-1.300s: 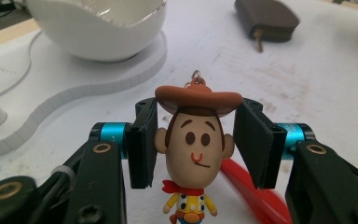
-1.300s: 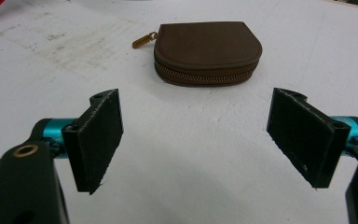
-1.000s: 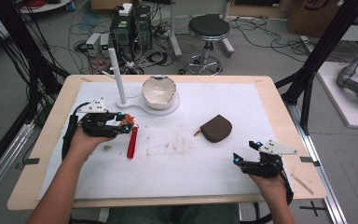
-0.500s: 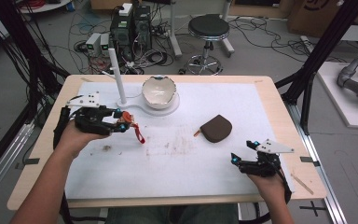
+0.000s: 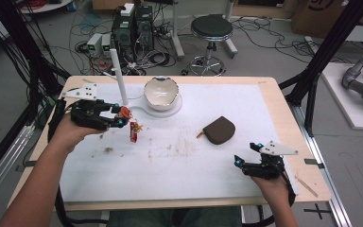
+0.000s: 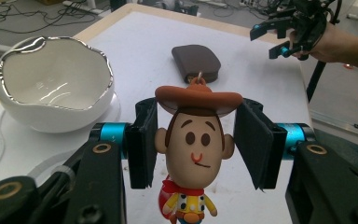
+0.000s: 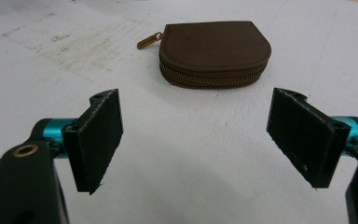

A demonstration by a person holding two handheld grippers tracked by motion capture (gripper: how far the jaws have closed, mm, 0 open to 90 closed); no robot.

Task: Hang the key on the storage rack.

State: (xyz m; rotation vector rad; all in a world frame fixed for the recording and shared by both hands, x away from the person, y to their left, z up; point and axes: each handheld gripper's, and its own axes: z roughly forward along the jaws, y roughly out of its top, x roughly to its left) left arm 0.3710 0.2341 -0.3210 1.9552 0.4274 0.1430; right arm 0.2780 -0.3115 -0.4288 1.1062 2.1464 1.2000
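1. Brown-hatted cowboy doll (image 6: 193, 140) hangs between the pads of the left gripper (image 5: 118, 116), pinched at the head; its red and yellow body dangles clear above the white mat (image 5: 179, 161) near the table's left edge.
2. In the left gripper view both black pads (image 6: 142, 142) press on the sides of the doll's head, under the hat brim.
3. White bowl (image 5: 160, 93) with a jagged silver rim stands on a round base near the far edge, just beside the held doll; a white post (image 5: 118, 75) rises next to it.
4. Dark brown zip pouch (image 5: 219, 130) lies flat on the mat, right of the middle, its pull tab pointing left.
5. Right gripper (image 5: 253, 158) sits near the front right corner with jaws spread wide and nothing between them; the right gripper view has the pouch ahead of it, well apart from the pads.
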